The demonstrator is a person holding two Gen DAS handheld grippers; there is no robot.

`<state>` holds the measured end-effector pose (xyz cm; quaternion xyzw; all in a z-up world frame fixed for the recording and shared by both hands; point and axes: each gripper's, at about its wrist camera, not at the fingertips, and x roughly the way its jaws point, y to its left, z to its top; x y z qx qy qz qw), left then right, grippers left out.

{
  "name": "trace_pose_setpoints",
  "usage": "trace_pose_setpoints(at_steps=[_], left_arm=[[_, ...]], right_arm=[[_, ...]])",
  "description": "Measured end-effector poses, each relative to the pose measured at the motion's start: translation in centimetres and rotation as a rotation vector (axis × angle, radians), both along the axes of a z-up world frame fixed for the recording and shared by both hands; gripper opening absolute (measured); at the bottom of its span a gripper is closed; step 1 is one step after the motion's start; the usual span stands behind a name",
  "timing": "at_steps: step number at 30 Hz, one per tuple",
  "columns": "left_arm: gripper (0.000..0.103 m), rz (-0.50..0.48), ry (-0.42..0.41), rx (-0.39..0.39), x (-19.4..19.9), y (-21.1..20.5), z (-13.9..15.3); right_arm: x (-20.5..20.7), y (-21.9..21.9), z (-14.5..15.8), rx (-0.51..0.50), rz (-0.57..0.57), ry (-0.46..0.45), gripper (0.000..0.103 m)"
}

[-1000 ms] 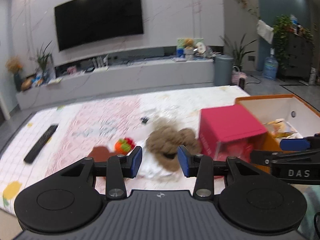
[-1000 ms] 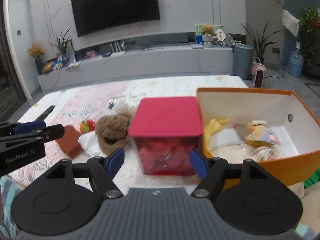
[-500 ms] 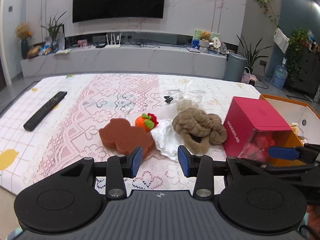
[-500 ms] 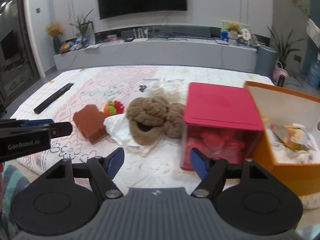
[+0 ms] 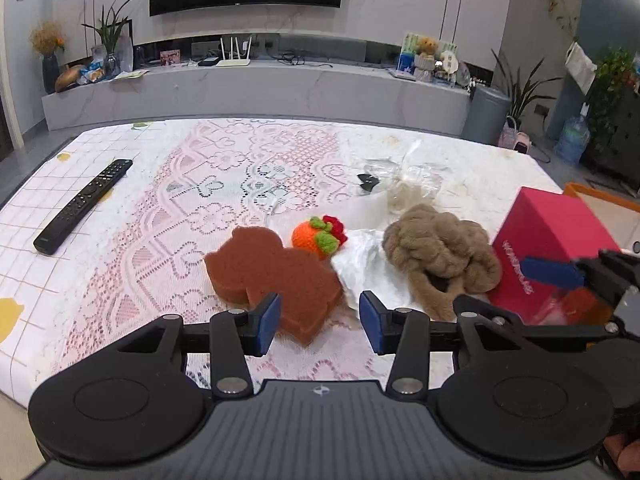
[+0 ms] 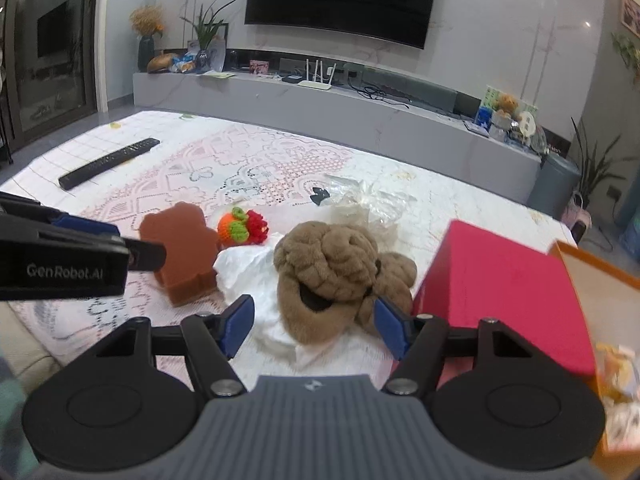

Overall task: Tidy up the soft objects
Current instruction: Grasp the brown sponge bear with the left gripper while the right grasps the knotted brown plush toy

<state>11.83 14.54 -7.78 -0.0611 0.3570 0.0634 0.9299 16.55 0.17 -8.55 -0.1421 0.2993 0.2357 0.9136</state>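
The left tongs (image 5: 319,323) have just been opening and stand spread – nothing is between them. Just past them on the lace-covered worktop (image 5: 192,200) lies the brown bear-shaped sponge (image 5: 276,276). Beside the sponge sit a small orange knitted ball (image 5: 316,235), a white cloth (image 6: 248,268) and a fluffy tan slipper (image 6: 332,276). The right tongs (image 6: 314,328) have just been closing – still spread, empty, near the slipper.
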Motion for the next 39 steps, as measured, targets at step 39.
trace_pose_setpoints(at_steps=[39], left_arm=[[0.09, 0.334, 0.138, -0.151, 7.9, 2.6, -4.9]], right_arm=[[7.4, 3.5, -4.9, -0.001, 0.041, 0.008, 0.056]])
